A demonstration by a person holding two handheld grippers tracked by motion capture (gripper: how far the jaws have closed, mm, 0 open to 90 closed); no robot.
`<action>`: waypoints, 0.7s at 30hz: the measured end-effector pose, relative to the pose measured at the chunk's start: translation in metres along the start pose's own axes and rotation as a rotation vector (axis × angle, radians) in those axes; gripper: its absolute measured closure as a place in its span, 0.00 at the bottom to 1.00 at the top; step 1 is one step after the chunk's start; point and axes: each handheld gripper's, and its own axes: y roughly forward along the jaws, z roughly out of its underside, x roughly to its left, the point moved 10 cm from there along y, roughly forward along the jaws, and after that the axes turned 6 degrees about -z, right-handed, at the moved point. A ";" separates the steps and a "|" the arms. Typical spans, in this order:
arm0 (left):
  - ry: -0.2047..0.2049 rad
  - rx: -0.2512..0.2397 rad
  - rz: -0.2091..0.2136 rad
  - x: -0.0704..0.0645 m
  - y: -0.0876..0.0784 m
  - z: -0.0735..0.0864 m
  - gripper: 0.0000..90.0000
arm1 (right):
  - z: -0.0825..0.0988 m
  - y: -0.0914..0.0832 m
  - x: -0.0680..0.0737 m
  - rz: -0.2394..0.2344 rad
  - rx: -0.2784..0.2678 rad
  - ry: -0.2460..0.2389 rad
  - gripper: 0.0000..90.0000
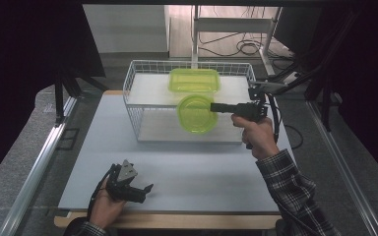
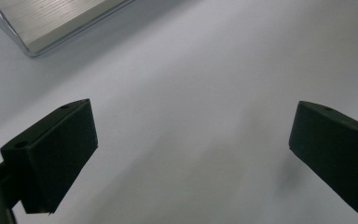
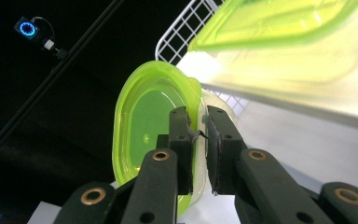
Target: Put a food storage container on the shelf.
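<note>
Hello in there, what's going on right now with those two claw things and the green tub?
Right gripper shut on round green container, held over wire basket. Left gripper open, low over table. Rectangular green container close behind.

High view looks forward and down over my table [image 1: 177,172] — whole scene, far off. My left gripper view faces bare tabletop, close. My right gripper view sits tight on the round green container [image 3: 144,140] — shared with the high view.

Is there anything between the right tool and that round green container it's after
No. The right tool is already shut on the round green container's rim and holds it above the wire basket, beside the rectangular green container.
</note>
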 end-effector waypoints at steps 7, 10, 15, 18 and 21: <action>0.000 0.000 -0.001 0.000 0.000 0.000 0.01 | -0.015 -0.002 0.005 0.010 -0.022 -0.012 0.90; 0.000 0.000 -0.003 0.000 0.000 0.000 0.01 | -0.028 -0.004 0.007 0.020 -0.042 -0.017 0.90; 0.002 0.002 -0.003 0.001 0.000 0.000 0.01 | -0.046 -0.006 0.008 0.038 -0.069 -0.027 0.90; -0.003 0.005 -0.002 0.001 0.000 0.001 0.01 | -0.053 -0.006 0.008 0.045 -0.080 -0.030 0.90; -0.017 0.009 0.005 0.001 -0.001 0.001 0.01 | -0.064 -0.005 0.008 0.067 -0.090 -0.037 0.90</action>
